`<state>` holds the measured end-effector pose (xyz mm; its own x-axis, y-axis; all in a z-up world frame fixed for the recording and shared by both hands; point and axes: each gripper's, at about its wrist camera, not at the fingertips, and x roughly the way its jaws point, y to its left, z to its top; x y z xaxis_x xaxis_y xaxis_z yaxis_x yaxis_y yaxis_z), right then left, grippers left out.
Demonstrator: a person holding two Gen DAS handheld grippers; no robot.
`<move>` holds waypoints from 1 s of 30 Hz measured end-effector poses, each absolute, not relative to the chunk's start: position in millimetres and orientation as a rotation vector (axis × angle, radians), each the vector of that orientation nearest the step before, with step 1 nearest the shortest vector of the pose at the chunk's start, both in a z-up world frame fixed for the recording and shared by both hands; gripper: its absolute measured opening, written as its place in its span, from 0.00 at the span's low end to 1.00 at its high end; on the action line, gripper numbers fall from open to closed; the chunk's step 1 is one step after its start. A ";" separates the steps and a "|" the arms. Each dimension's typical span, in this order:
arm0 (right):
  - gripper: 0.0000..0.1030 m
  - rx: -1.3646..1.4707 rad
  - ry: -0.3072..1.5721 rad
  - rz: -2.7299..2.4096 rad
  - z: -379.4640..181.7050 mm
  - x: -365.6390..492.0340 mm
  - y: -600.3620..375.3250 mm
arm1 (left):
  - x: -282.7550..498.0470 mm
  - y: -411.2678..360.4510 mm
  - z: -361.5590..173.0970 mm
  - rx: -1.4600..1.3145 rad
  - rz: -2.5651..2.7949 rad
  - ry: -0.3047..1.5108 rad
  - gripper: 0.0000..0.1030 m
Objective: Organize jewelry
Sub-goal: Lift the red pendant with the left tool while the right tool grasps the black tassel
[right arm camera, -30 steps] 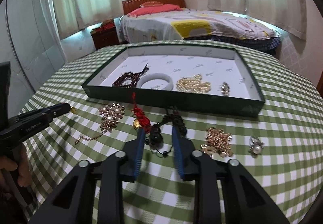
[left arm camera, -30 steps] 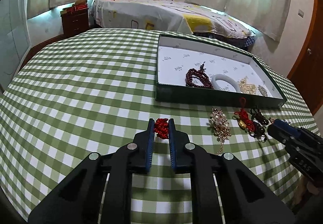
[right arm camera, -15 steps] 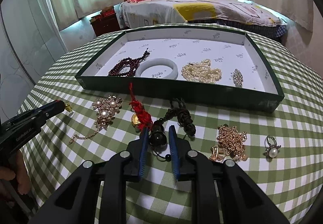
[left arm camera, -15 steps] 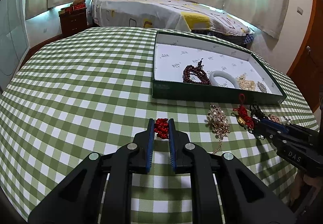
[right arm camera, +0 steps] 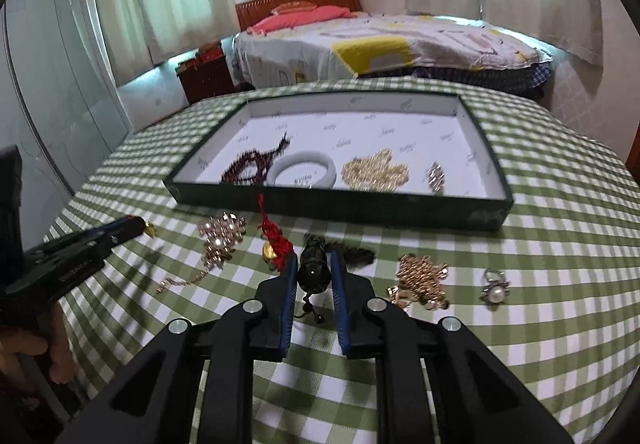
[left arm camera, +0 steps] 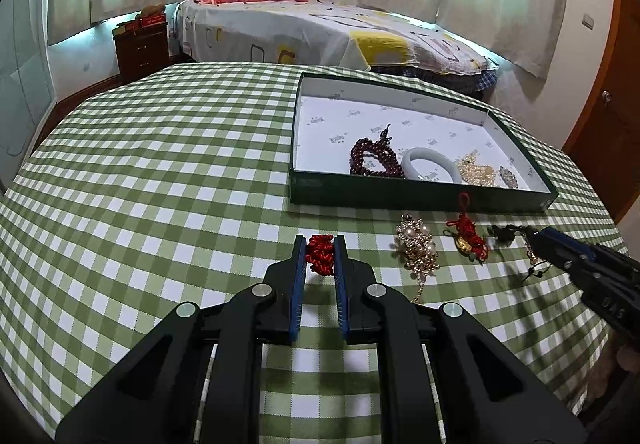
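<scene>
left gripper (left arm camera: 320,258): my left one's pinched on a little red knotted cord piece (left arm camera: 320,259), held over the checked tablecloth (left arm camera: 160,184), well left of the other loose stuff

right gripper (right arm camera: 314,272): clamped on a dark bead (right arm camera: 314,273) of the black corded piece, tassel end (right arm camera: 356,252) trailing far-right, a thin cord with a small bead hanging underneath. Can't tell if it's fully off the cloth yet

tray (right arm camera: 336,210): green box on the far side, already holding 4 things: dark red beads (right arm camera: 250,170), pale bangle (right arm camera: 301,172), pearl heap (right arm camera: 376,174), small brooch (right arm camera: 436,176)

what could go wrong: I reckon the dangling cord could snag the red charm with the gold coin (right arm camera: 276,240) sitting just left of my right fingers and drag it along. The round bead could also roll out of flat pads

in the way: the tray's near wall, both loads have to clear it

also around: pearl brooch with chain (right arm camera: 220,238) left, gold chain pile (right arm camera: 422,278) and pearl ring (right arm camera: 494,290) right, all on the cloth
</scene>
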<state>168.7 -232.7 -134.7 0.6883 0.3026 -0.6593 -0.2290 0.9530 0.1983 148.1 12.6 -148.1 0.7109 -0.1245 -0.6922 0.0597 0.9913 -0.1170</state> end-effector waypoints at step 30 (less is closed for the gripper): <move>0.17 0.138 0.491 0.230 -47.3 221.2 -267.0 | 214.6 -36.8 -50.1 -0.075 -0.227 0.552 0.13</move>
